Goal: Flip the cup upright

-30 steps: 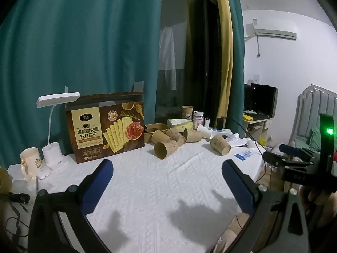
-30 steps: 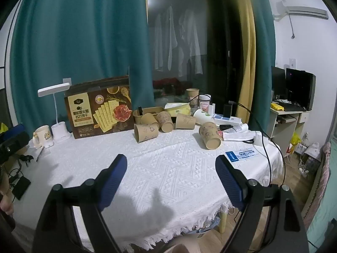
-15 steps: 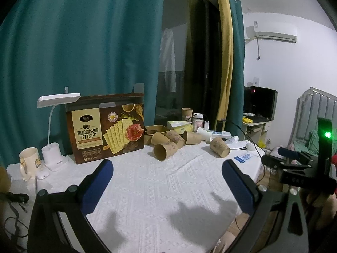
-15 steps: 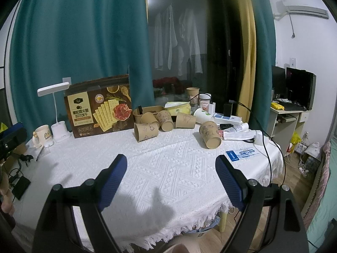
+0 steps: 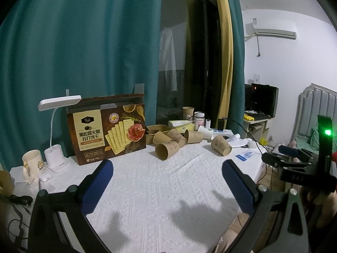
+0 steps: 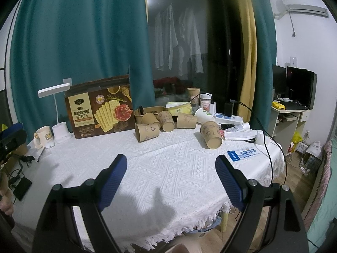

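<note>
cracker box (image 6: 99, 107) upright; desk lamp (image 6: 56, 113) left; mug (image 6: 43, 136) beside; white tablecloth (image 6: 168, 168)

Five brown paper cups with doodle prints, all tipped on their sides on the white tablecloth, none upright. Front cup (image 6: 147, 132) lies with its open mouth facing left-front, base toward the others. Behind it, second cup (image 6: 150, 119) and third cup (image 6: 166, 120) are bunched together, touching or nearly so, just in front of a brown paper tray. Fourth cup (image 6: 186, 120) lies just right of them, mouth facing right. Fifth cup (image 6: 211, 134) lies apart to the right, mouth toward the table's near edge. From the left wrist view the same cluster (image 5: 167, 150) sits right of the cracker box.
</note>
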{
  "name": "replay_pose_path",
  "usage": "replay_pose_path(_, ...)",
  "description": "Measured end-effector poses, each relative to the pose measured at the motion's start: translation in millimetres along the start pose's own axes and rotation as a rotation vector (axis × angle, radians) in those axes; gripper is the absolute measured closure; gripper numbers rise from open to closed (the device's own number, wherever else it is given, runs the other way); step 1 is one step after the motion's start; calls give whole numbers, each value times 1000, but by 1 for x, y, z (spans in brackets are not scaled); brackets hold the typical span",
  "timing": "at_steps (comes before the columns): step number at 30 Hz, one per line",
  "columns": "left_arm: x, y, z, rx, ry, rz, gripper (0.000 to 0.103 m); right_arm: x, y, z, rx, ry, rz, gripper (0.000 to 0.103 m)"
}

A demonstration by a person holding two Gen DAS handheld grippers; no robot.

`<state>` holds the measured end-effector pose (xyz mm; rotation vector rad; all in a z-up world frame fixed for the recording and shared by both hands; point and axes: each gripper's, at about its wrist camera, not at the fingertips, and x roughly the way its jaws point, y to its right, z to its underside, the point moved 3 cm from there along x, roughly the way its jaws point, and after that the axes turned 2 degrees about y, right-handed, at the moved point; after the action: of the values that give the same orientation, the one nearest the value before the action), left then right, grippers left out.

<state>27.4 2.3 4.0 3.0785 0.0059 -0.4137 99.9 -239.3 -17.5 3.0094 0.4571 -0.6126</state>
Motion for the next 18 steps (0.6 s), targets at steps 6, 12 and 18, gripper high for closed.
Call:
replay_pose_path(6,-1,0,0,0,4,-1,0,2,-1,-1,0,1,0,19)
replay_pose_path(12,-3,0,-1,0,4,-1,0,1,-1,-1,2,2,-2,19)
replay_pose_path(18,-3,0,0,1,5,-1,0,1,-1,-1,2,3,-1,19)
